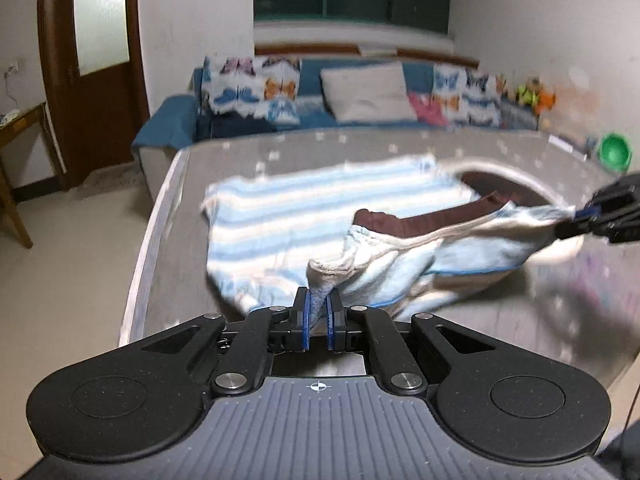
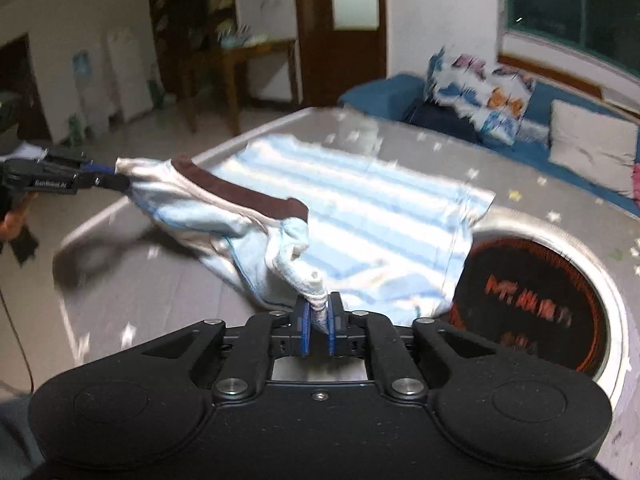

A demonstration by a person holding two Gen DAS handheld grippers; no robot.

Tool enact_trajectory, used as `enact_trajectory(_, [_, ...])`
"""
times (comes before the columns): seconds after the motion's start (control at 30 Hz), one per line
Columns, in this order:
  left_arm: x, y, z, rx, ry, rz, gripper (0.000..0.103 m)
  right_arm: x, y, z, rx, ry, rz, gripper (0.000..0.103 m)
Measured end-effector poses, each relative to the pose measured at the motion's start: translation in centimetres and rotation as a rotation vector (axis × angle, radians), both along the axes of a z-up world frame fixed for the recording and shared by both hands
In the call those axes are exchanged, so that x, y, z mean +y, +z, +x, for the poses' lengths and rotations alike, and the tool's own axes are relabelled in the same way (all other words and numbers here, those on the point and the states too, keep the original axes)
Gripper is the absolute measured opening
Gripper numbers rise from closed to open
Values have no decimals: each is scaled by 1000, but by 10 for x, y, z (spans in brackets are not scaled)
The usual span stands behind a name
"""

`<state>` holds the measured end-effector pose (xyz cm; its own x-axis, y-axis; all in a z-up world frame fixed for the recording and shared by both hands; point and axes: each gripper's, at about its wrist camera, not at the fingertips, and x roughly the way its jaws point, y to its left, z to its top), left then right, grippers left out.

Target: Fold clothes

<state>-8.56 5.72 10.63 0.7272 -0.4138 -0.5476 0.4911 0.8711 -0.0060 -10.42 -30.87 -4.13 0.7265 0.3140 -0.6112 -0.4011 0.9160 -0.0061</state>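
The left gripper (image 1: 318, 308) and the right gripper (image 2: 319, 312) were each clamped on a bunched corner of the striped shirt (image 1: 304, 216), its near end lifted and its far half lying flat on the grey table (image 1: 168, 256). The fold would go best if both carried the edge forward level and taut. Both grippers pointed roughly level, well apart.

1. My work surface is a table (image 1: 192, 216) with a grey cover printed with small pale stars.
2. A blue-and-white striped shirt (image 1: 280, 216) lies on it, the far part flat, the near edge raised off the cover.
3. A round dark inset with red lettering (image 2: 536, 300) sits in the tabletop, partly under the shirt.
4. A green bowl (image 1: 614, 151) stands near the far corner.
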Motion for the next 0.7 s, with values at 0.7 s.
enact_trajectory(0.7, [-10,-57,12,78,-33,86,36,33,-30,2,26,35,-66,23])
